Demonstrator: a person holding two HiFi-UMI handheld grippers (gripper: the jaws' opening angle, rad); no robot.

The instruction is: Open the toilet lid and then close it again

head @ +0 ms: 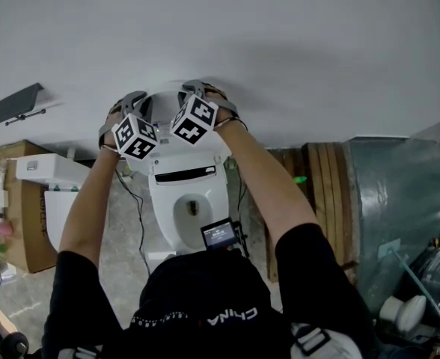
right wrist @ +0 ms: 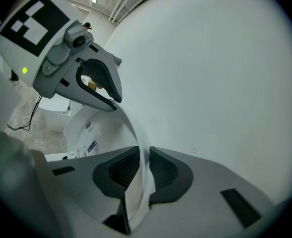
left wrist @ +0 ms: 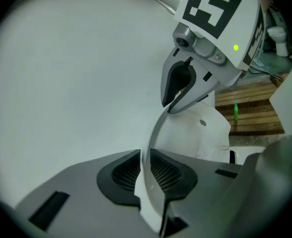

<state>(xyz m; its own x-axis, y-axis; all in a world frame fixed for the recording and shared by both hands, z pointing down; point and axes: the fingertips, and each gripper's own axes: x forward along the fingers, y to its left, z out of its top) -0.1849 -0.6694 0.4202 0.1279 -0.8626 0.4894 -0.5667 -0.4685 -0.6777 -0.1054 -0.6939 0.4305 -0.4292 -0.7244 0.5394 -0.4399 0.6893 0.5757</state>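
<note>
The white toilet stands against the wall with its bowl showing. Its lid is raised upright, close to the wall. Both grippers hold the lid's top rim side by side. In the left gripper view the left gripper is shut on the thin lid edge, which runs up between the pads. The right gripper is likewise shut on the lid edge. In the head view the left gripper and the right gripper sit at the lid's top.
The white wall lies just behind the lid. A second white toilet and a cardboard box stand at the left. Wooden planks and a grey wrapped bundle are at the right. A cable trails on the floor.
</note>
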